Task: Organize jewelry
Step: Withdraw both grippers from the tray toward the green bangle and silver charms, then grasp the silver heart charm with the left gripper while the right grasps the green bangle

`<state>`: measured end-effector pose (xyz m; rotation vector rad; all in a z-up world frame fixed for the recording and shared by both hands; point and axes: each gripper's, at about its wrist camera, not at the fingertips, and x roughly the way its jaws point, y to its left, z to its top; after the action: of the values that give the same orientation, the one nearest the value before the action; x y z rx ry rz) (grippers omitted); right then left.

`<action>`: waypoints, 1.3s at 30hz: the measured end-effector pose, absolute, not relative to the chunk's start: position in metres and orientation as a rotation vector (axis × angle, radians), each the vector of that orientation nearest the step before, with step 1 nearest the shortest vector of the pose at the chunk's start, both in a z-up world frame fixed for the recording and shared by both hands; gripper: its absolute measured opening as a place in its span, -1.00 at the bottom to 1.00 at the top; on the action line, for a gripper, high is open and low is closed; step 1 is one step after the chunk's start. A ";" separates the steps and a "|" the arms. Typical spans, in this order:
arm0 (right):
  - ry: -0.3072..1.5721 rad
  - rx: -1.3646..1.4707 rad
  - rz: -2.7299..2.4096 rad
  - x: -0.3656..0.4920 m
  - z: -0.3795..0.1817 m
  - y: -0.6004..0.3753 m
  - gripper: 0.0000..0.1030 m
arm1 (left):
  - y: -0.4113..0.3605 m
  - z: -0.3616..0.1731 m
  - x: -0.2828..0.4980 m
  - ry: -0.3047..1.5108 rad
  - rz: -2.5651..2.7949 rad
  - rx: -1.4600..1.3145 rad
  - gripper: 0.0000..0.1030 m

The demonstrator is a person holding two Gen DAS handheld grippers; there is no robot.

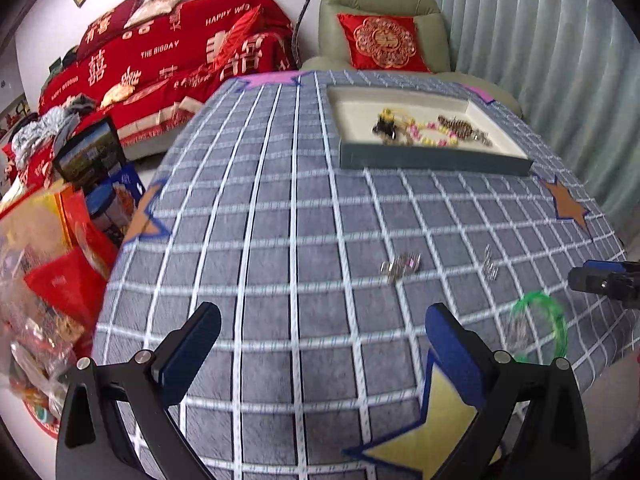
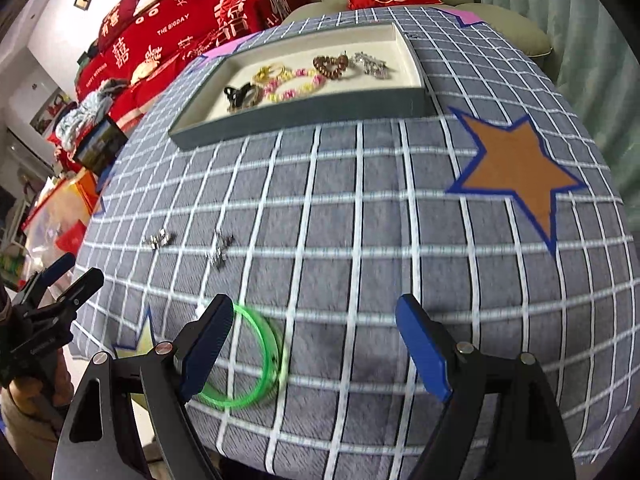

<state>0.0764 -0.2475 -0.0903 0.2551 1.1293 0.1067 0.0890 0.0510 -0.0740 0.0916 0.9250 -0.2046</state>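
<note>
The table (image 2: 360,208) wears a grey checked cloth with paper stars stuck on it, and a shallow tray (image 2: 304,114) sits at the far side. That tray is plainly the collecting place: a black clip, yellow and pink bead bracelets, a brown heart-shaped piece and a silver one already lie loose on its pale floor.

Three pieces are not yet in it. A green bangle (image 2: 256,360) lies flat near the close edge of the table, and two small silver clips (image 2: 160,237) (image 2: 219,252) rest a little further in, apart from each other and well short of the tray.

The right gripper (image 2: 316,344) points steeply down over the bangle with its fingers spread wide and nothing between them. Its left finger (image 2: 208,344) overlaps the ring's near side; I can't tell whether it touches. That wide spread suits a broad hoop, so my guess is the bangle is the next pick, though the ring sits off to one side rather than centred between the fingers.

The left gripper (image 1: 320,344) is also released and empty, hanging over bare cloth with the silver clips ahead of it. It looks placed to take those while the other handles the bangle. The picture is a bit smeared, so fine contact is hard to judge.
</note>
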 end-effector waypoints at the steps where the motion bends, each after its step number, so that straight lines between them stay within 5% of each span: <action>1: 1.135 0.250 0.104 0.072 -0.093 -0.246 0.66 | 0.051 -0.077 0.088 0.931 -0.205 0.090 1.00; 31: 1.151 0.016 0.049 0.052 -0.111 -0.199 0.65 | 0.015 -0.095 0.111 0.973 -0.328 0.117 0.84; 39: 1.145 -0.062 0.079 0.054 -0.108 -0.183 0.24 | -0.012 -0.102 0.125 1.001 -0.370 0.163 0.69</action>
<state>0.0544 -0.1832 -0.1084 -0.0624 1.1451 0.0787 0.1254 -0.0116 -0.1022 0.1629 1.0012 -0.3698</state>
